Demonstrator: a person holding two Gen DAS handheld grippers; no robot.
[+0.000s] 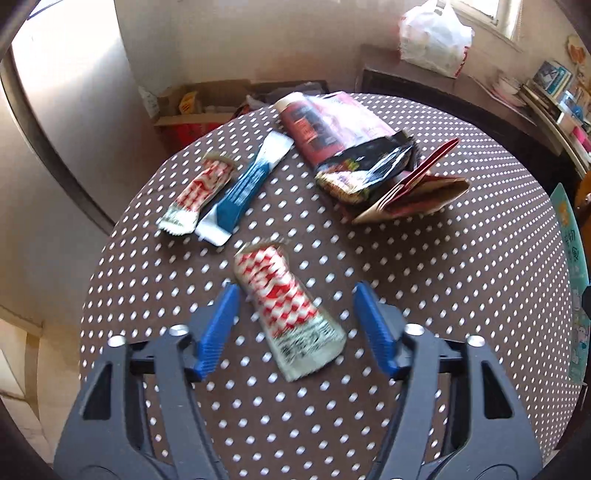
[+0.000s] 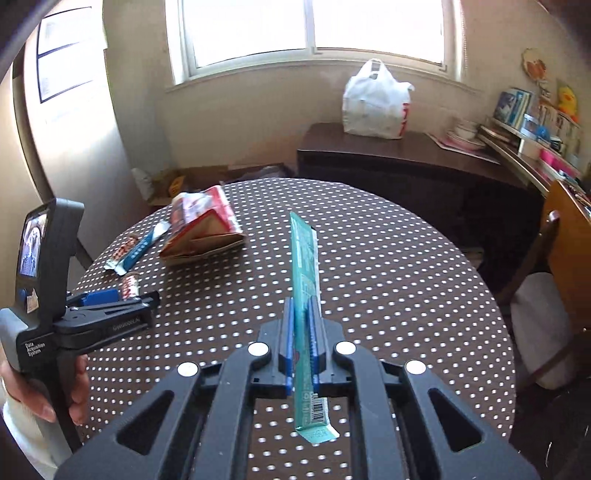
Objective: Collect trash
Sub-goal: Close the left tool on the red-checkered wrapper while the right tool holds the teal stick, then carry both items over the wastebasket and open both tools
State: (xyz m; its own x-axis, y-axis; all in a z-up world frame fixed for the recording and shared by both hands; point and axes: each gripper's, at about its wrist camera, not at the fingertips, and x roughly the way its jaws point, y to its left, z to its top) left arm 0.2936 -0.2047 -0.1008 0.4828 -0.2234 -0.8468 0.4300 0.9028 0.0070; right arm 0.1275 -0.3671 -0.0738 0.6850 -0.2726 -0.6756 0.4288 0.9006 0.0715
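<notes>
The right gripper (image 2: 302,325) was clenched on a green wrapper (image 2: 303,280) above the table (image 1: 443,277), while the left gripper (image 1: 295,306), released, straddled a red-white packet (image 1: 284,299) and should lower squarely before closing.

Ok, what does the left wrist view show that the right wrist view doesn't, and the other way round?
Only the left wrist view: the left gripper seen from behind, jaws apart either side of a red-and-white wrapper lying flat on the table, pads not touching it, and a black crumpled packet.

Only the right wrist view: the right gripper shut on a green wrapper held edge-up, the window, and the hand on the left gripper's handle.

Both: the dotted tablecloth, blue wrapper, white plastic bag.
</notes>
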